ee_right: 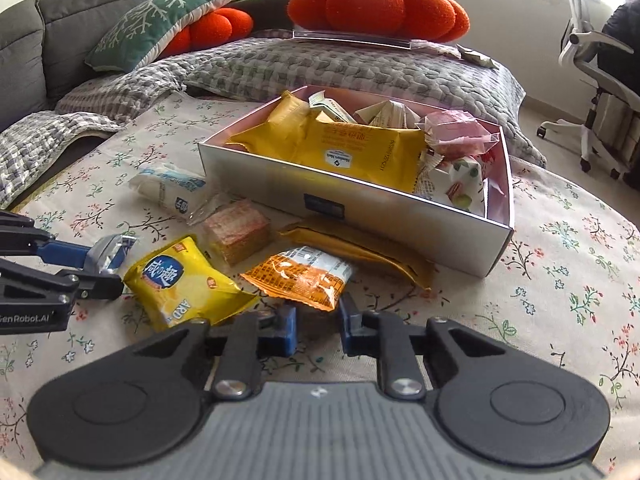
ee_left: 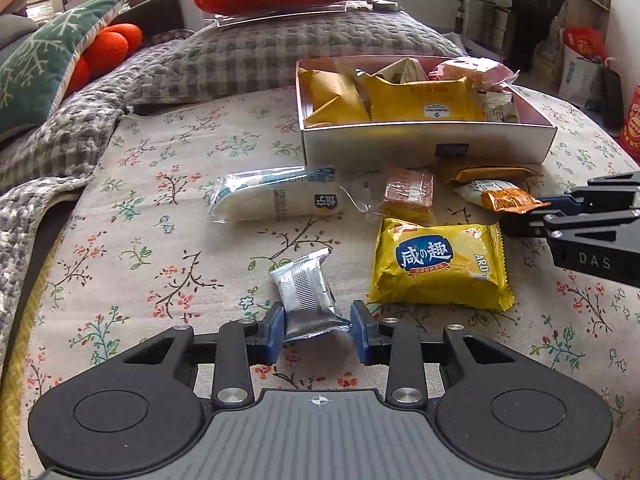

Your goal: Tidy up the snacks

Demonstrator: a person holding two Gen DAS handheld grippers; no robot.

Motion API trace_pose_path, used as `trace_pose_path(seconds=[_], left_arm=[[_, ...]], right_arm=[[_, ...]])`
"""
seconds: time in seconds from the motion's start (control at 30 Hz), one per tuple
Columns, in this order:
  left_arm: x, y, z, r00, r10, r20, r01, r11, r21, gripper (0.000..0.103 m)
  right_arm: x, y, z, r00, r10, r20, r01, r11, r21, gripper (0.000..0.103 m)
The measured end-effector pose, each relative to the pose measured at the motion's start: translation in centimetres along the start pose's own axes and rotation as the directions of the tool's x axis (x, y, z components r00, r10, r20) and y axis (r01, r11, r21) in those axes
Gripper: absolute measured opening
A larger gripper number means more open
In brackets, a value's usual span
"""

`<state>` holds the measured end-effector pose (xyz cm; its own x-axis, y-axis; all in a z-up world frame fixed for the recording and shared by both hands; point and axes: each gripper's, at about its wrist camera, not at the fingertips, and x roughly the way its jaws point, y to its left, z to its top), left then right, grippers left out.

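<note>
The left gripper (ee_left: 317, 330) is closed on a small silver foil snack packet (ee_left: 306, 292), whose lower end is pinched between the blue finger pads (ee_left: 273, 330); the packet is tilted up over the floral cotton cloth (ee_left: 160, 240). In the right wrist view the same packet (ee_right: 108, 254) is seen clamped at the left gripper's tip (ee_right: 100, 268).

The right gripper (ee_right: 317, 330) is held with its blue pads (ee_right: 288, 330) apart, and the near corner of an orange and white crinkled snack bag (ee_right: 304, 276) lies just ahead of the gap; whether the pads touch it cannot be told.

Just beside the silver packet, a bright yellow biscuit bag with a blue label (ee_left: 440, 266) lies flat on the cloth. Beyond it are found a clear-wrapped block of orange wafers (ee_left: 408, 196), a long white bread roll in a clear wrapper (ee_left: 276, 198), and a flat mustard-yellow packet (ee_right: 360, 252) resting against the wall of a white rectangular cardboard box (ee_left: 420, 148).

The box is filled with yellow packets (ee_right: 340, 148), a pink-wrapped snack (ee_right: 456, 130) and other small wrapped items. Behind the box a grey checked quilt (ee_left: 240, 56) is spread, with an orange pumpkin-shaped cushion (ee_right: 376, 8) and a green cushion with a white branch pattern (ee_right: 160, 20) on it.
</note>
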<state>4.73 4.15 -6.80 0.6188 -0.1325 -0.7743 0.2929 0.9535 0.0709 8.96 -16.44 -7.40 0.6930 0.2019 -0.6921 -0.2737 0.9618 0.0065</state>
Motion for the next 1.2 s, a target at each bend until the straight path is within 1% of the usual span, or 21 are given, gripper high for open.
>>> trace_pose_path(seconds=[0.07,0.17,0.23,0.3,0.33,0.43,0.5,0.57,0.67,0.73,0.8,0.83,0.87,0.97,1.03,1.2], left_arm=[[-0.1,0.0,0.0,1.0,0.006,-0.003,-0.006,1.0,0.0,0.032],[0.0,0.1,0.0,1.0,0.019,-0.015,-0.019,1.0,-0.001,0.032],[0.1,0.1,0.2,0.999,0.026,-0.022,-0.026,1.0,-0.008,0.032],[0.1,0.1,0.3,0.999,0.024,-0.028,-0.025,1.0,-0.015,0.032],[0.1,0.1,0.3,0.999,0.023,-0.029,-0.024,1.0,-0.018,0.032],[-0.1,0.2,0.4,1.0,0.012,-0.026,-0.012,0.999,-0.03,0.032],[-0.3,0.3,0.5,1.0,0.003,-0.021,-0.004,0.999,-0.038,0.032],[-0.4,0.5,0.5,1.0,0.0,-0.02,-0.001,0.999,-0.047,0.032],[-0.4,0.8,0.5,1.0,-0.009,-0.022,0.008,0.998,-0.063,0.032],[-0.4,0.8,0.6,1.0,-0.015,-0.021,0.013,0.998,-0.064,0.032],[-0.4,0.7,0.7,1.0,-0.025,-0.018,0.023,0.998,-0.065,0.032],[-0.4,0.6,0.8,0.999,-0.031,-0.014,0.03,0.997,-0.065,0.032],[-0.4,0.5,0.9,0.999,-0.035,-0.012,0.034,0.997,-0.063,0.032],[-0.4,0.2,1.1,0.999,-0.041,-0.006,0.041,0.997,-0.059,0.032],[-0.6,0.0,1.2,0.999,-0.045,0.002,0.045,0.997,-0.059,0.032],[-1.3,-0.2,1.6,0.998,-0.053,0.026,0.054,0.997,-0.051,0.032]], right_arm=[[-0.2,0.2,-0.2,1.0,0.001,-0.004,-0.001,1.0,-0.003,0.018],[-0.8,-0.2,-0.6,0.999,0.03,-0.015,-0.029,0.999,0.028,0.024],[-1.3,-0.6,-0.9,0.999,0.046,-0.029,-0.045,0.998,0.049,0.033],[-1.8,-0.8,-0.9,0.998,0.044,-0.048,-0.04,0.997,0.066,0.046],[-2.0,-1.0,-0.9,0.998,0.042,-0.053,-0.037,0.996,0.081,0.049],[-2.2,-1.4,-0.3,0.997,0.063,-0.038,-0.056,0.986,0.155,0.052],[-2.0,-1.5,0.3,0.996,0.088,-0.025,-0.08,0.973,0.215,0.057],[-1.6,-1.6,1.0,0.995,0.095,-0.012,-0.088,0.96,0.267,0.059],[-0.3,-1.5,2.0,0.996,0.084,-0.024,-0.073,0.951,0.302,0.059],[0.5,-1.2,2.3,0.998,0.049,-0.047,-0.033,0.956,0.293,0.057],[1.4,-1.0,2.3,0.997,0.012,-0.076,0.009,0.961,0.275,0.049],[1.7,-0.9,2.3,0.996,-0.003,-0.09,0.027,0.963,0.267,0.047],[1.7,-0.8,2.2,0.996,-0.023,-0.083,0.043,0.967,0.25,0.042],[1.7,0.0,1.9,0.995,-0.062,-0.083,0.075,0.983,0.169,0.037],[1.4,0.2,1.9,0.994,-0.064,-0.087,0.076,0.987,0.139,0.036],[0.0,-0.4,1.9,0.997,-0.036,-0.073,0.047,0.986,0.16,0.036]])
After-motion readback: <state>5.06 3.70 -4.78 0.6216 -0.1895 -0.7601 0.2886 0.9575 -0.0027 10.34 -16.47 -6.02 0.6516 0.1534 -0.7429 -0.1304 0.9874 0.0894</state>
